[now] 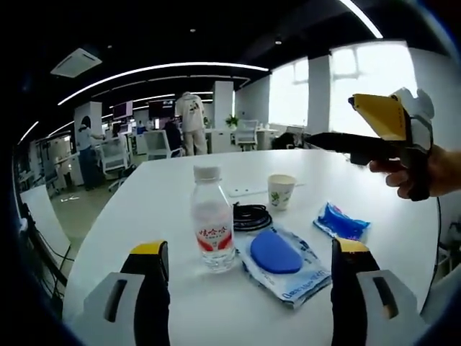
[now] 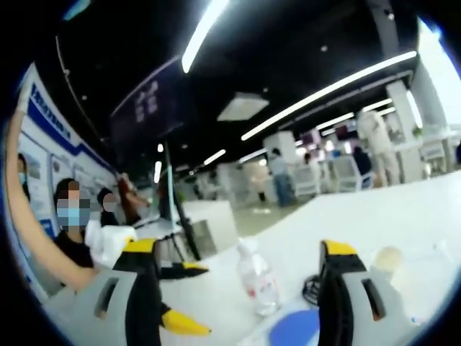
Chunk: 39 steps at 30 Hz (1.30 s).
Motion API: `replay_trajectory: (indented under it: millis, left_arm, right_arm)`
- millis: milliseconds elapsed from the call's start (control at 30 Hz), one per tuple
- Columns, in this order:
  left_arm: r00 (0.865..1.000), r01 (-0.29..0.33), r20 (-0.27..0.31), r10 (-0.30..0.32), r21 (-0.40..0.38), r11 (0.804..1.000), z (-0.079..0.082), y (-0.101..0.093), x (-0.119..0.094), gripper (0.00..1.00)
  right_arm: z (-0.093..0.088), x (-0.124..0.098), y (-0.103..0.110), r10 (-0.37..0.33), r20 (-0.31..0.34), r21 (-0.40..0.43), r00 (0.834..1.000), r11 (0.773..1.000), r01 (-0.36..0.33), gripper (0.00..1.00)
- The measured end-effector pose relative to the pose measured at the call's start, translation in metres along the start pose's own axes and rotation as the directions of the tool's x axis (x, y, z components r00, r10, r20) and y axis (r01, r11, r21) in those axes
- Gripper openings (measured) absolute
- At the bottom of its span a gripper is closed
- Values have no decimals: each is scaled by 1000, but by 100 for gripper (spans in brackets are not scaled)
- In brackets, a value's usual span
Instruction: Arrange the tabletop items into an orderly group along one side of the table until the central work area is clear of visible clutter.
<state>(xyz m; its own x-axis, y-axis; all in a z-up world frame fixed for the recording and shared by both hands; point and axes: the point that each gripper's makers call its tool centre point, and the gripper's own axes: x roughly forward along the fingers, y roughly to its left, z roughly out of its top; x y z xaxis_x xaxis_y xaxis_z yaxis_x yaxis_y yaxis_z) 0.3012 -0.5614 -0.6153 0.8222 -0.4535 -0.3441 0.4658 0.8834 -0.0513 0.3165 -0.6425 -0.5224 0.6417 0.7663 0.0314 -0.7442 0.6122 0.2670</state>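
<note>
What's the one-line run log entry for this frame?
left gripper open, empty, facing water bottle | right gripper open, empty, raised | blue pouch, coiled cable, paper cup, blue packet still mid-table

Left yellow-tipped black two-jaw gripper (image 1: pixel 248 270) held low with jaws spread wide apart, gripping nothing. Right yellow-and-black two-jaw gripper (image 2: pixel 238 277) also with jaws parted and nothing between them; seen in the left gripper view raised at the right side, carried by a bare hand (image 1: pixel 425 173) wrapped around its handle.
</note>
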Motion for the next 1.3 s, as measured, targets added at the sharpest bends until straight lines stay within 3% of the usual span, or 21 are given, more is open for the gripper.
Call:
replay_trajectory:
  millis: [233, 300, 333, 367, 500, 633, 800, 967, 1033, 1067, 1100, 1300]
  left_arm:
    - [1000, 6, -17, -7, -41, 999, -9, -7, 2, 91]
    - [1000, 5, -21, -6, -50, 999, -10, -7, 2, 90]
    - [1000, 5, -21, -6, -53, 999, -11, -7, 2, 90]
    - [1000, 4, -21, -5, -57, 998, -11, -6, 3, 90]
    - [1000, -4, -31, 2, -77, 997, -15, -5, 2, 89]
    - [999, -2, -40, -1, -84, 996, -21, -4, 3, 89]
    - [999, -5, -53, 0, -96, 995, -26, -2, 2, 88]
    - [998, -5, -64, -1, -105, 994, -29, -1, 1, 86]
    - [998, -6, -67, -1, -106, 994, -31, -1, 1, 86]
    - [998, -7, -69, -1, -108, 994, -32, 0, 1, 86]
    - [997, -6, -71, -2, -110, 994, -33, 0, 1, 85]
    - [996, -13, -87, 3, -123, 992, -39, 4, 1, 83]
  right_arm:
    - [-13, -3, -9, -39, -20, 31, 999, 999, 39, 87]
    - [-24, -6, -18, -75, -56, 55, 996, 995, 78, 87]
    - [-35, -10, -26, -118, -104, 80, 988, 989, 126, 86]
    - [-51, -16, -34, -158, -188, 105, 969, 978, 180, 84]
    - [-67, -25, -52, -234, -201, 239, 951, 930, 279, 84]
    - [-90, -33, -61, -270, -278, 321, 922, 878, 354, 83]
    - [-118, -39, -62, -276, -377, 335, 884, 849, 408, 81]
    - [-133, -41, -61, -286, -406, 387, 868, 807, 447, 80]
    - [-144, -44, -61, -285, -446, 384, 849, 796, 469, 79]
    - [-149, -45, -60, -283, -460, 380, 841, 793, 475, 78]
    - [-159, -50, -57, -268, -503, 380, 822, 785, 489, 76]
    - [-176, -55, -54, -274, -541, 374, 795, 769, 519, 71]
